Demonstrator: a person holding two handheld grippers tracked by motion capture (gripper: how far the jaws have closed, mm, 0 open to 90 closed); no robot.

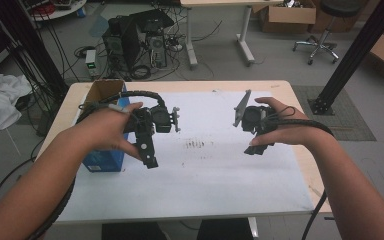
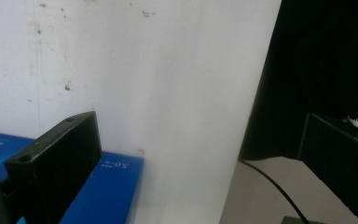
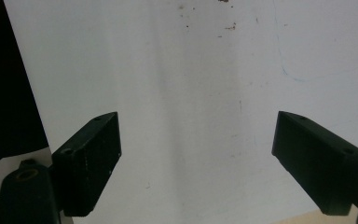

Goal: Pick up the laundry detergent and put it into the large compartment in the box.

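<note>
My left gripper point(image 1: 142, 157) is held over the left part of a white sheet point(image 1: 205, 185), right beside a blue box point(image 1: 102, 161), jaws pointing down toward the near side. In the left gripper view it point(image 2: 198, 126) is open with nothing between the jaws; its left jaw hangs over the blue box point(image 2: 107, 191) and the white sheet point(image 2: 168, 70) lies beyond. My right gripper point(image 1: 262, 148) hovers over the sheet's right part. In the right gripper view it point(image 3: 196, 123) stands wide open and empty above the bare sheet point(image 3: 191, 70).
A patch of dark specks point(image 1: 195, 145) marks the sheet's middle. The wooden table point(image 1: 285, 90) ends close behind and to the right of the sheet. Beyond it are computer towers point(image 1: 140, 42), cables, a second desk, a chair point(image 1: 325, 35) and a black pole point(image 1: 355, 50).
</note>
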